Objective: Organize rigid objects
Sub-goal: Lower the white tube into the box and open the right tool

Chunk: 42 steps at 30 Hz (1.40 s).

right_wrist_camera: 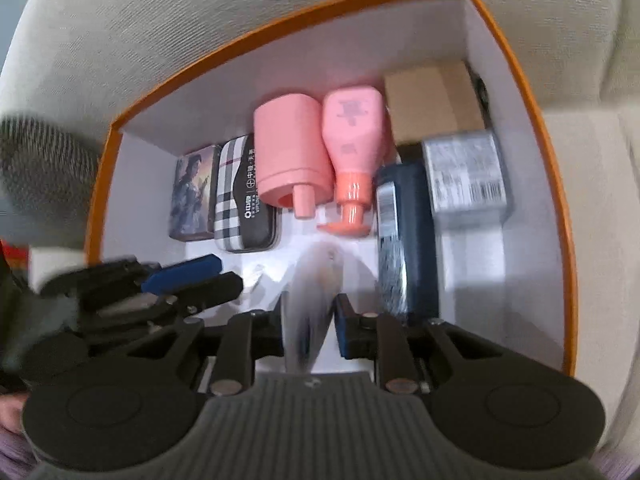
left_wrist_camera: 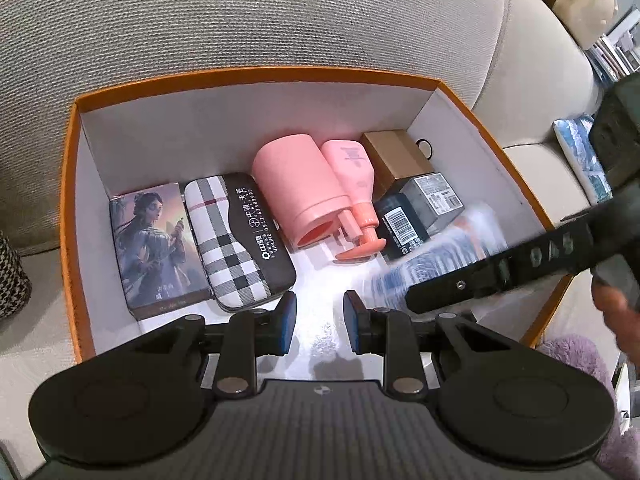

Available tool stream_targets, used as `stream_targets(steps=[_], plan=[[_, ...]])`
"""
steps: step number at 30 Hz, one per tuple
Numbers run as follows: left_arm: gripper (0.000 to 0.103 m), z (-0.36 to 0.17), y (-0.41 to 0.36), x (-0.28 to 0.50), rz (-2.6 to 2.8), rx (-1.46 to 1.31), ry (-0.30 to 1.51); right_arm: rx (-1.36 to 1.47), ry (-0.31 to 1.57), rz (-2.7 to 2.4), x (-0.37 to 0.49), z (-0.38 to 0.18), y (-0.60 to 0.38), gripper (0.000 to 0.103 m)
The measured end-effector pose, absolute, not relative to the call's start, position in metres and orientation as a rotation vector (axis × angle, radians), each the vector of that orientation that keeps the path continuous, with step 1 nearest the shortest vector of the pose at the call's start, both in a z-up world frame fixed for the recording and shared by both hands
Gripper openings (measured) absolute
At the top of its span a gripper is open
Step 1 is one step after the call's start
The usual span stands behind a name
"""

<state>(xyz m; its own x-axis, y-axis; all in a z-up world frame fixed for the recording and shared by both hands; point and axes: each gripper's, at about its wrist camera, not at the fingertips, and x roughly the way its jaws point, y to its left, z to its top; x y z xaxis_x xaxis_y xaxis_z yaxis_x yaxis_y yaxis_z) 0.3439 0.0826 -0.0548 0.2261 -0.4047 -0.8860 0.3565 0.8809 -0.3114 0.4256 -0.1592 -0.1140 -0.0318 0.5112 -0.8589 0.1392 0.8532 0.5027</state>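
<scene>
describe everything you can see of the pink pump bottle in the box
The pink pump bottle lies on its side on the white floor of the orange-edged box, base toward the far wall, coral pump head toward the camera. It looks like matte plastic with faint printing. It lies against the pink cylindrical container on one side, with the brown carton close on the other.

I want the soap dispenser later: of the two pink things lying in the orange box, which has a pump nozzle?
The slimmer pale pink bottle, right of the wide pink cylindrical cup; a coral pump head sticks out of its neck.
</scene>
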Motion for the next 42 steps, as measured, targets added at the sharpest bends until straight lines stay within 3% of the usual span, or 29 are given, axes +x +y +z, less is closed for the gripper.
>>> stream_targets(steps=[14, 26, 30, 37, 42], plan=[[0.031, -0.053, 0.082, 0.343, -0.528, -0.044, 1.234, 0.612, 1.588, 0.319, 0.423, -0.127, -0.146, 0.021], [0.031, -0.056, 0.083, 0.345, -0.492, -0.009, 1.267, 0.875, 1.555, 0.296, 0.414, -0.154, -0.162, 0.023], [0.031, -0.055, 0.083, 0.344, -0.49, -0.006, 1.266, 0.75, 1.557, 0.273, 0.416, -0.145, -0.162, 0.032], [0.031, -0.05, 0.083, 0.339, -0.496, -0.006, 1.258, 0.542, 1.515, 0.269, 0.421, -0.118, -0.175, 0.033], [0.031, -0.048, 0.084, 0.338, -0.49, -0.011, 1.257, 0.466, 1.488, 0.332, 0.426, -0.109, -0.173, 0.019]])
